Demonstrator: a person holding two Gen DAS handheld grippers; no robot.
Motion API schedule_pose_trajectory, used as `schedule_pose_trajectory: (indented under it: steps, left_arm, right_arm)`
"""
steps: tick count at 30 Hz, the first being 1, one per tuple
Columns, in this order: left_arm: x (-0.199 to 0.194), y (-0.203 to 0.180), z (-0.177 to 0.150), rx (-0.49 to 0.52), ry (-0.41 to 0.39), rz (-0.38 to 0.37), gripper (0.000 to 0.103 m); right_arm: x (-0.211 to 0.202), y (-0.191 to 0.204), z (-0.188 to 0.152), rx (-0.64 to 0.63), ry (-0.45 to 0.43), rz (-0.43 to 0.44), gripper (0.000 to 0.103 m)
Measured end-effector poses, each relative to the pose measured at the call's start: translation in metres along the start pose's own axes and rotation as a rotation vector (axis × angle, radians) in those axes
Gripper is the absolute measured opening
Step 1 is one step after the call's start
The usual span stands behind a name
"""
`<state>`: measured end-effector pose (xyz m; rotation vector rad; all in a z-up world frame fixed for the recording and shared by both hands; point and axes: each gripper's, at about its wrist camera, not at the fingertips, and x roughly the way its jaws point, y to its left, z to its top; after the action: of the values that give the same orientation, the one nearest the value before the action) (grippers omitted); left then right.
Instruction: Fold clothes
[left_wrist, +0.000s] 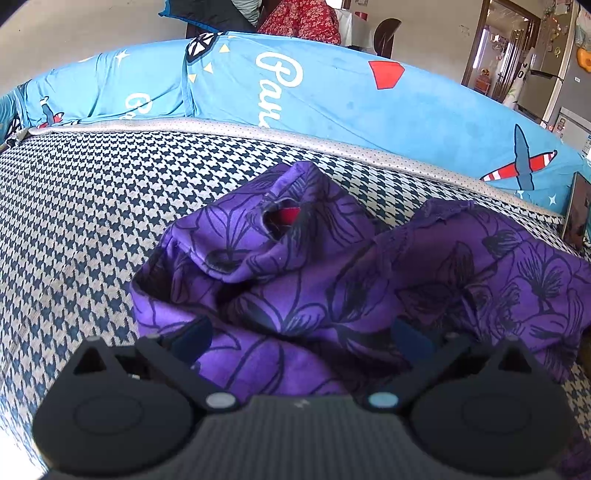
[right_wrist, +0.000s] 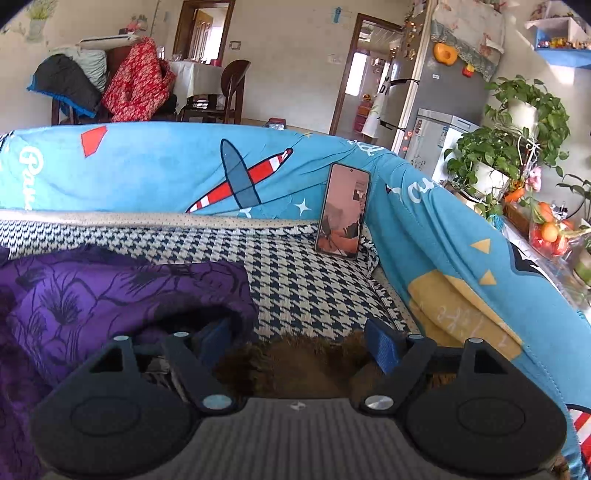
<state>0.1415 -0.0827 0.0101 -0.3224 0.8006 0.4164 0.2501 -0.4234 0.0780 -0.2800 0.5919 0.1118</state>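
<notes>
A lived-in home living room. Ahead of the tools a sofa with a houndstooth seat (right_wrist: 295, 266) wears a blue cartoon-print cover (right_wrist: 147, 173); beyond it stand a dining table (right_wrist: 192, 79) and chair (right_wrist: 231, 88). To the right are a refrigerator (right_wrist: 439, 92) and potted plants (right_wrist: 517, 122).

soft matt purple cloth garment (left_wrist: 332, 266)

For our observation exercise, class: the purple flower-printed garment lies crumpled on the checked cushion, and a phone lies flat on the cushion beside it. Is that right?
One detail is wrong. The phone stands propped against the blue printed sofa cover, as the right wrist view shows. The purple flower-printed garment does lie crumpled on the checked cushion.
</notes>
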Motion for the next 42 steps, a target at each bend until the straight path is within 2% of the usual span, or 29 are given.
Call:
schedule_pose_trajectory:
  steps: [5,8,10,16,20,29,39,40,42]
  left_arm:
    - [-0.002,0.003,-0.003,-0.009,0.004,0.002,0.103]
    - [-0.003,0.005,-0.006,-0.020,0.014,0.005,0.103]
    - [-0.002,0.006,-0.008,-0.026,0.019,0.003,0.103]
    - [-0.002,0.007,-0.013,-0.007,0.023,0.025,0.103]
    - [0.001,0.010,-0.014,-0.018,0.039,0.027,0.103]
    - [0.003,0.007,-0.015,0.002,0.044,0.021,0.103]
    - [0.010,0.008,-0.015,0.002,0.059,0.023,0.103]
    - [0.011,0.008,-0.015,0.002,0.059,0.023,0.103]
    - [0.011,0.007,-0.014,0.002,0.060,0.024,0.103]
  right_arm:
    - [-0.013,-0.006,-0.017,0.000,0.007,0.064,0.082]
    - [-0.021,-0.009,-0.016,0.055,-0.030,0.196,0.082]
    - [-0.024,-0.002,-0.015,0.055,-0.041,0.253,0.082]
    - [-0.033,0.044,-0.013,-0.076,-0.108,0.352,0.082]
    - [-0.029,0.078,-0.016,-0.179,-0.117,0.394,0.083]
    - [-0.010,0.135,-0.037,-0.394,-0.102,0.383,0.088]
    - [0.012,0.159,-0.047,-0.458,-0.097,0.339,0.089]
    - [0.014,0.159,-0.047,-0.455,-0.094,0.326,0.084]
    - [0.017,0.157,-0.044,-0.430,-0.091,0.322,0.062]
